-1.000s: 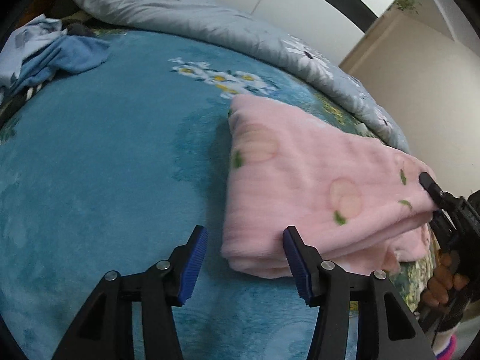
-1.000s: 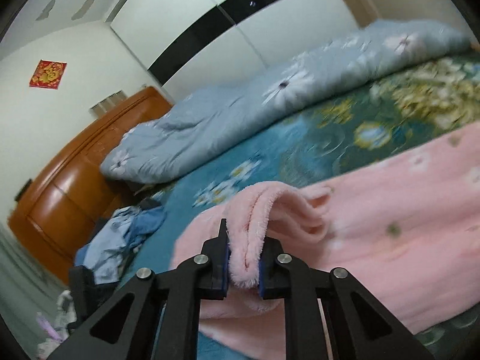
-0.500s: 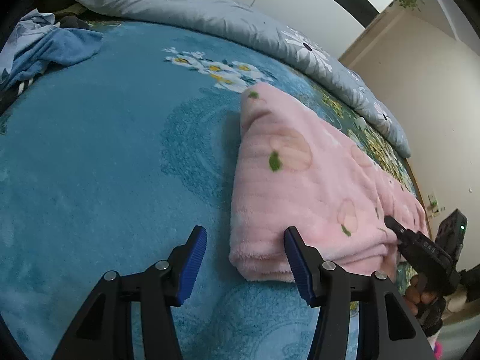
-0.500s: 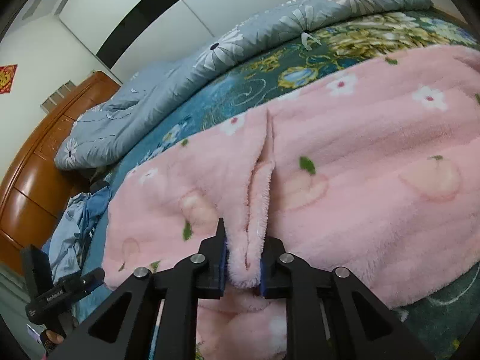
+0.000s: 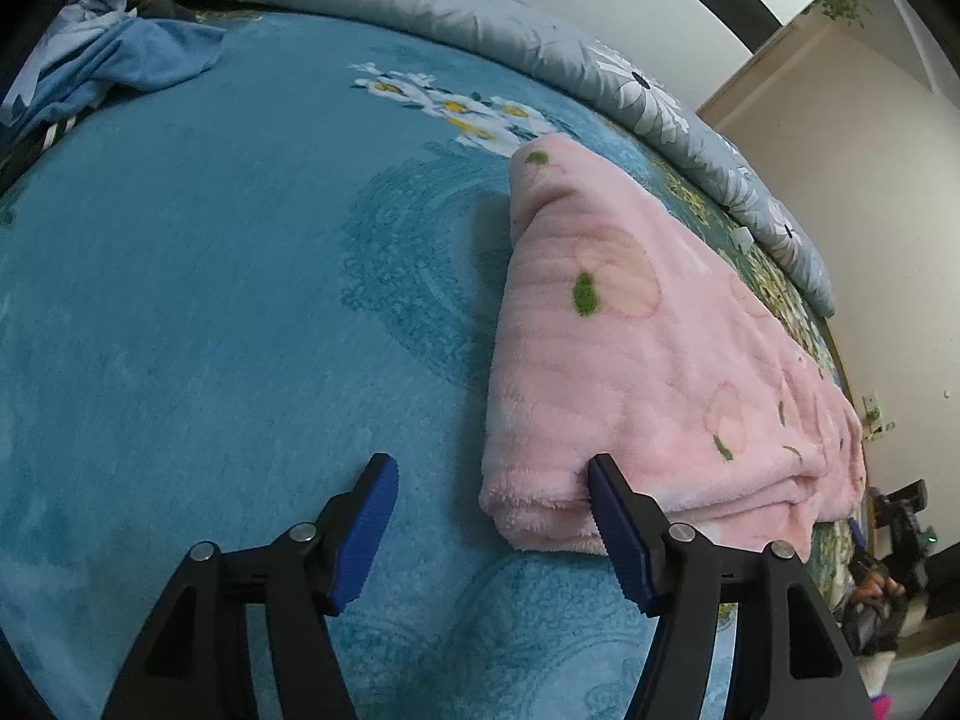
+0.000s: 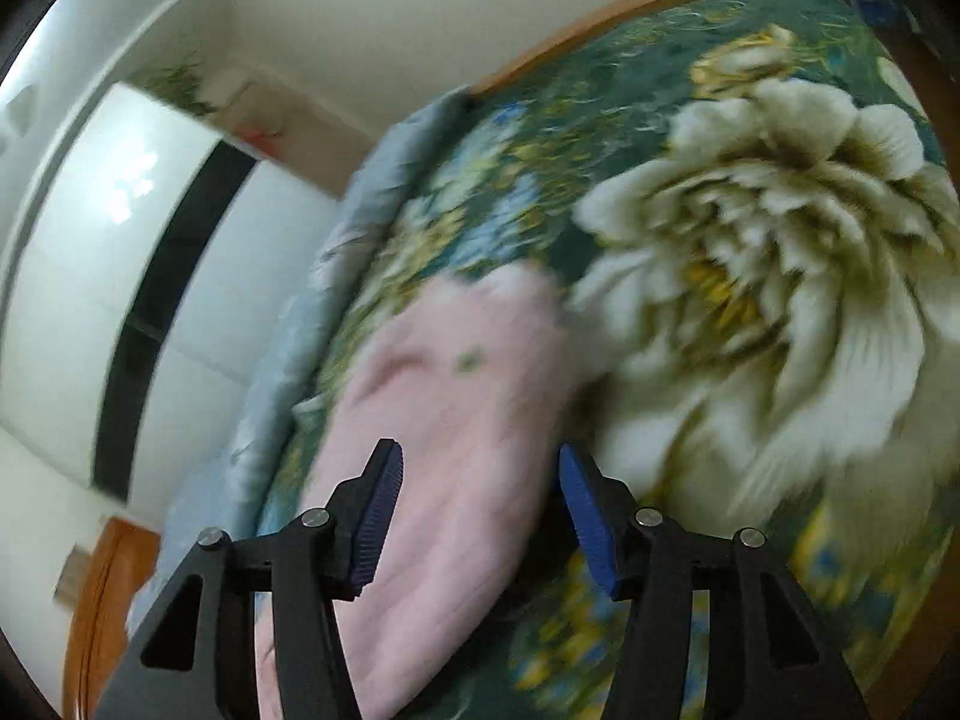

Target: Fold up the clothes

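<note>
On the bed (image 5: 198, 312), covered in a teal flowered blanket, the folded pink fleece garment (image 5: 630, 372) lies flat near the foot-side edge. Left claw (image 5: 489, 531) has just been opening and stands spread, the fold's near corner between its blue pads, one pad touching the fleece without pinching. Right claw (image 6: 477, 516) has just been opening too, spread above the pink cloth, gripping nothing; that view is blurred.

Left gripper (image 5: 489, 516) and right gripper (image 6: 477, 501), jaws apart, just opening.
</note>
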